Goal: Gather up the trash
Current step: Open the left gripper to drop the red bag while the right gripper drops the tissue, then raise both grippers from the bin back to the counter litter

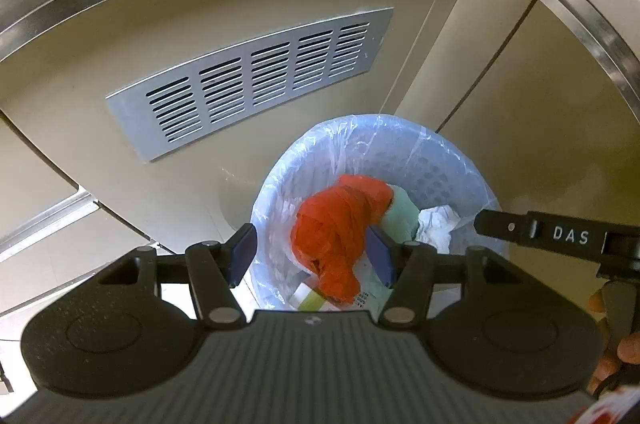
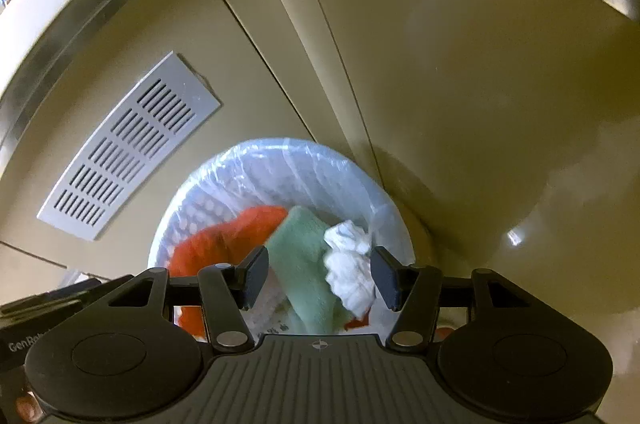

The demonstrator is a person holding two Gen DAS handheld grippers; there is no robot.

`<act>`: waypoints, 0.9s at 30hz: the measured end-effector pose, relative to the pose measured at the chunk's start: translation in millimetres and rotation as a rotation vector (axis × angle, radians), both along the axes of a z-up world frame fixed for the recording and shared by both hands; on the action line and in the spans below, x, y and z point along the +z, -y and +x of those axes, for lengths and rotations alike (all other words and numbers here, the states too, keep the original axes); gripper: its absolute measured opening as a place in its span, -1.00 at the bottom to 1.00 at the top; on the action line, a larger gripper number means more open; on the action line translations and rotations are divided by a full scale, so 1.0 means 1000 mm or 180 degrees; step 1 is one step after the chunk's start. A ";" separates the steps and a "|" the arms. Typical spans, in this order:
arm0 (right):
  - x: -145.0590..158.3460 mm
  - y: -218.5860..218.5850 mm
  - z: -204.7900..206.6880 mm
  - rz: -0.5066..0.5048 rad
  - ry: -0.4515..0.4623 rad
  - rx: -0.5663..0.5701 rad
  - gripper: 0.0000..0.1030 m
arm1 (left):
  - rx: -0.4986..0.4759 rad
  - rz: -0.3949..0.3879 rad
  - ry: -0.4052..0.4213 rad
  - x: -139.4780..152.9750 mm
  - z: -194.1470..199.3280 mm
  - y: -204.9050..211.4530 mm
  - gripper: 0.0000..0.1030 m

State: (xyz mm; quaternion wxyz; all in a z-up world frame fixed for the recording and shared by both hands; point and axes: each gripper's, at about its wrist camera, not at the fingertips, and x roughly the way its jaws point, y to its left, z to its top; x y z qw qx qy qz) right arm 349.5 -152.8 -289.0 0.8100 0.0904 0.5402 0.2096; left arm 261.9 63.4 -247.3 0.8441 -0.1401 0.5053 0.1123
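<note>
Trash-wise, here's where I'm at, one camera at a time.

Left wrist view: my left gripper (image 1: 312, 256) hangs over the bin (image 1: 448, 160), jaws spread, nothing pinched. The orange bag (image 1: 340, 228) sits in the bin between the pads, but I can't tell whether the pad at 3 o'clock is brushing it or just in front of it. The green cloth (image 1: 402, 216) and white tissue (image 1: 436, 224) lie past it toward 2 o'clock. The other gripper's black arm pokes in at 3 o'clock, near the rim. The vent (image 1: 248, 80) is up at 11 o'clock on the cabinet.

Right wrist view: my right gripper (image 2: 320, 278) is spread too, and holds nothing. Tissue (image 2: 352, 276) and cloth (image 2: 304, 264) show between the pads, and both look like they're lying in the bin (image 2: 280, 152). The orange bag (image 2: 224, 244) is at 9 o'clock of the cloth.

What could go wrong, I reckon: the pile looks heaped close to the rim, so a careless pull-away could snag the thin liner (image 2: 384, 220) or drag the orange bag up and out. Both grippers crowd one small opening, so they might knock together or tip the bin. That tissue looks light enough to cling to a pad.
</note>
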 end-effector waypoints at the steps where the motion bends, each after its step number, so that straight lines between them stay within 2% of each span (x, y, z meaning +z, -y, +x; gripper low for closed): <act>1: 0.000 0.000 -0.001 -0.0001 -0.0016 0.0012 0.11 | -0.0005 -0.0012 -0.0001 0.000 0.000 0.000 0.09; 9: 0.008 -0.001 -0.013 -0.0051 -0.0068 0.0097 0.11 | -0.0080 -0.0022 0.0019 0.010 -0.004 -0.003 0.09; 16: 0.029 0.004 -0.018 -0.0038 -0.0068 0.0176 0.11 | -0.0161 -0.0025 0.0081 0.027 -0.011 -0.004 0.09; 27: 0.098 0.008 -0.039 0.0100 0.0087 0.0507 0.11 | -0.0296 -0.0027 0.0236 0.085 -0.028 -0.007 0.09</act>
